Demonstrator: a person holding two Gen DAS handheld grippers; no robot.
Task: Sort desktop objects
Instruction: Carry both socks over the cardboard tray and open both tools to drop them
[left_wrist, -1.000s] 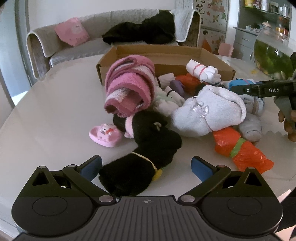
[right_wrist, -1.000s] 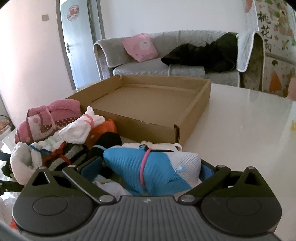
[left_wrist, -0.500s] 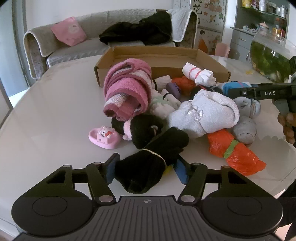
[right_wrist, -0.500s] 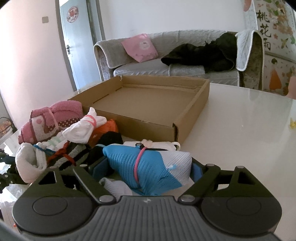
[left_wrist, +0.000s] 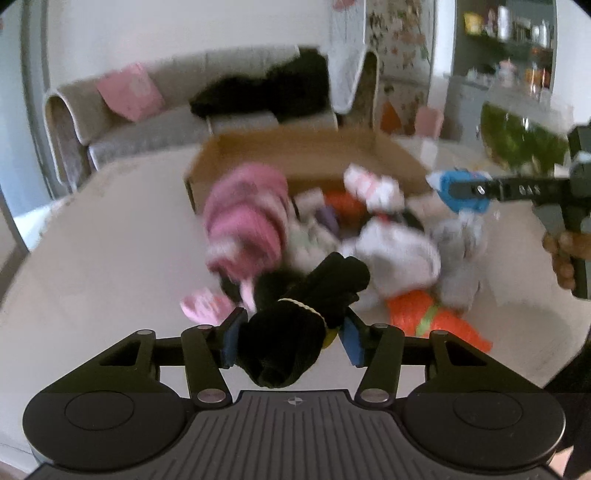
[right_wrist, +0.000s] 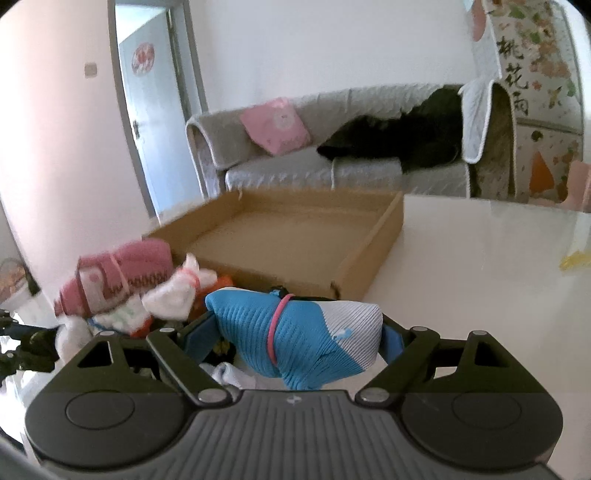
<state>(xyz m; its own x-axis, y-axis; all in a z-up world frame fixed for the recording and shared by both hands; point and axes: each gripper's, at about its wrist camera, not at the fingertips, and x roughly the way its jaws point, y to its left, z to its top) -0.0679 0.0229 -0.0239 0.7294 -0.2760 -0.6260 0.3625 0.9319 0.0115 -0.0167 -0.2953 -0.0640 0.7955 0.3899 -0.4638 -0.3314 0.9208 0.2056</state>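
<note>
My left gripper (left_wrist: 291, 336) is shut on a black sock roll (left_wrist: 295, 325) with a pale band and holds it lifted above the table. My right gripper (right_wrist: 295, 339) is shut on a blue and white sock roll (right_wrist: 306, 336) with a pink band, raised just in front of the cardboard box (right_wrist: 373, 258). In the left wrist view, the right gripper (left_wrist: 439, 188) shows at the right with the blue roll (left_wrist: 461, 195). A pile of rolled items lies before the box (left_wrist: 399, 155): a pink towel roll (left_wrist: 247, 218), a white roll (left_wrist: 399, 251), an orange roll (left_wrist: 436, 321).
A small pink toy (left_wrist: 203, 304) lies left of the pile. The white table (right_wrist: 480, 280) stretches right of the box. A grey sofa (right_wrist: 369, 155) with a pink cushion stands behind the table. A fish tank (left_wrist: 524, 136) stands at the far right.
My left gripper closed on the black sock roll and lifted it off the table. My right gripper tightened on the blue roll and raised it toward the box.
</note>
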